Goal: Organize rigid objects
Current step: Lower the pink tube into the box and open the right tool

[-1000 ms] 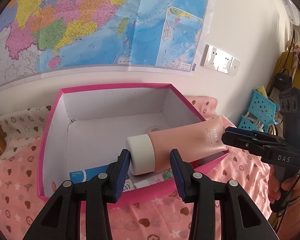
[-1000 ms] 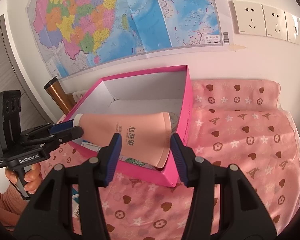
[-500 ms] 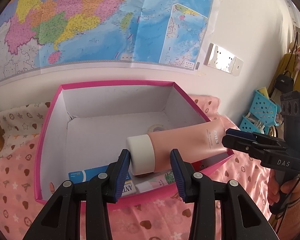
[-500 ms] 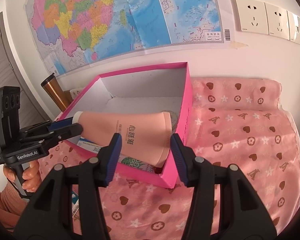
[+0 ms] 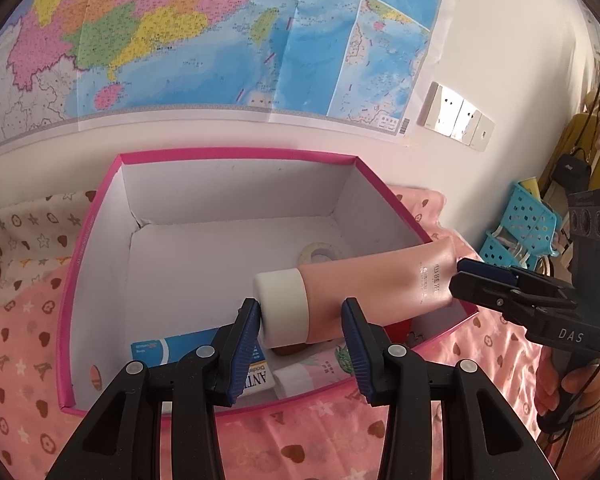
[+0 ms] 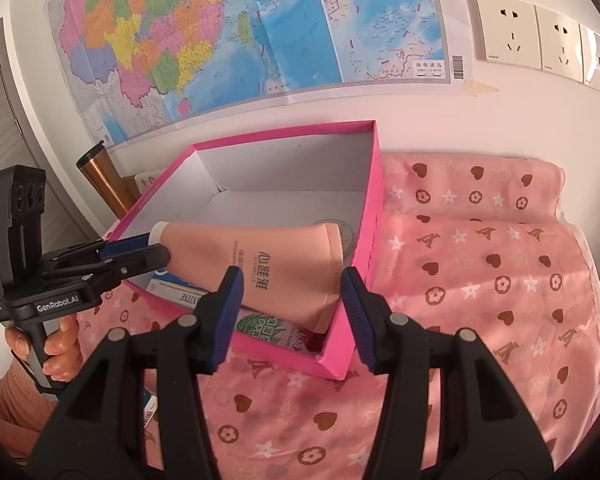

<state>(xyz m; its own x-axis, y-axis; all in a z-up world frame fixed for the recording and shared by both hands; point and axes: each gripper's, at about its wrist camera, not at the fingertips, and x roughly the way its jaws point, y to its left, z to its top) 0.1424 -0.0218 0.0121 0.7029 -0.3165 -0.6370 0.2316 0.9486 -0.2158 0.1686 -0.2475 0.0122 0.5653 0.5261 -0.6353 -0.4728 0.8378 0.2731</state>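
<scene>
A peach tube (image 5: pixel 372 284) with a white cap (image 5: pixel 282 304) lies slanted over the pink box (image 5: pixel 76 280), its flat end resting near the box's right rim. It also shows in the right wrist view (image 6: pixel 260 264). My left gripper (image 5: pixel 300 344) is open, its jaws on either side of the cap with gaps. My right gripper (image 6: pixel 290 312) is open around the tube's flat end. Each gripper shows in the other's view, the left one (image 6: pixel 140 256) and the right one (image 5: pixel 472 284).
Inside the box lie a blue-and-white carton (image 5: pixel 180 350), a green-printed tube (image 6: pixel 272 330) and a tape roll (image 5: pixel 320 254). The box (image 6: pixel 374 216) sits on a pink patterned cloth (image 6: pixel 480 280). A copper flask (image 6: pixel 100 180) stands at left. Blue baskets (image 5: pixel 520 228) stand at right.
Both views have shifted slightly closer to the box. The tube stays across the box between the open jaws of both grippers.
</scene>
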